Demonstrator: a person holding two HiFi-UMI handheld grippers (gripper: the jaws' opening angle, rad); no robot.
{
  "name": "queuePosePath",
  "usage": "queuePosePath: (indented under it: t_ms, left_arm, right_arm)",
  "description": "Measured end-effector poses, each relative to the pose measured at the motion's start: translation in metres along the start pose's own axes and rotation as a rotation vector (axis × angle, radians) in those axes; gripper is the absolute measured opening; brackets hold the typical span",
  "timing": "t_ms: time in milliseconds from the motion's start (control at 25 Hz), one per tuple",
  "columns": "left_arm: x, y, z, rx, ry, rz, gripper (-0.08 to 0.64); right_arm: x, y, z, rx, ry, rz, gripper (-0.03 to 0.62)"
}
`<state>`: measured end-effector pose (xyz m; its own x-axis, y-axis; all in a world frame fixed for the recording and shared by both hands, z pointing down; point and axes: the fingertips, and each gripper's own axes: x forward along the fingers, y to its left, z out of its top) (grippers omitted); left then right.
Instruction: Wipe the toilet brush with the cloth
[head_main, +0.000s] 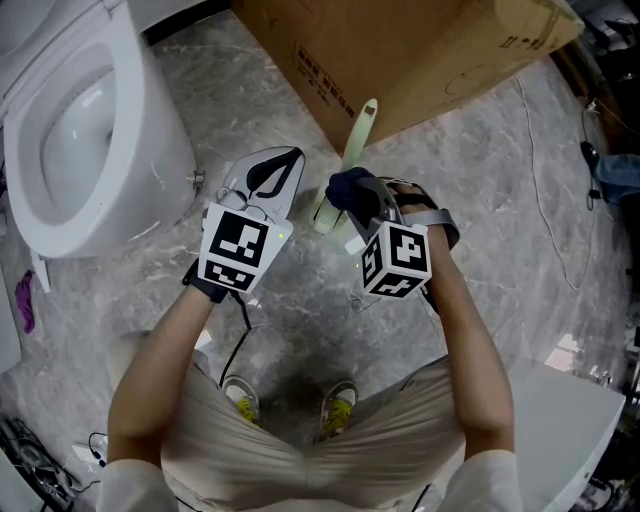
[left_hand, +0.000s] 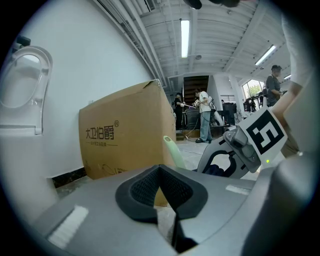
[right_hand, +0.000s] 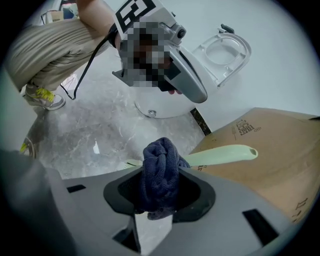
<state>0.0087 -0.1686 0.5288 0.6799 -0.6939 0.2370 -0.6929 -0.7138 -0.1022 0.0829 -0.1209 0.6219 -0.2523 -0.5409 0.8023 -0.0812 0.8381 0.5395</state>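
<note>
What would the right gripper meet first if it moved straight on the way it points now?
Most likely the pale green brush handle, lying across just beyond the cloth clamped in the right gripper. The cardboard box stands behind it. Depth is hard to judge.

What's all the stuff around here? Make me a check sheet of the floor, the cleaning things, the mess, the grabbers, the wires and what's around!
Surface: grey marbled floor; no puddles seen.
Job's things: pale green toilet brush leans on the cardboard box; dark blue cloth is bunched up close to the brush.
Clutter: purple thing beside the toilet; white scrap on the floor.
Grippers: left gripper shut, nothing in it; right gripper shut on the cloth.
Cables: black cable hangs from the left gripper; thin cable lies on the floor.
Surroundings: white toilet, seat up; people far off.
</note>
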Motion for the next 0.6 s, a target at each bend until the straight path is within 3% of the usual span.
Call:
queuePosePath:
  t_ms: [600]
  left_arm:
    - [-0.004,0.003,0.001,-0.001,0.001,0.012,0.000]
  right_arm:
    - [0.021,0.018,-0.006,-0.010,0.016,0.055,0.143]
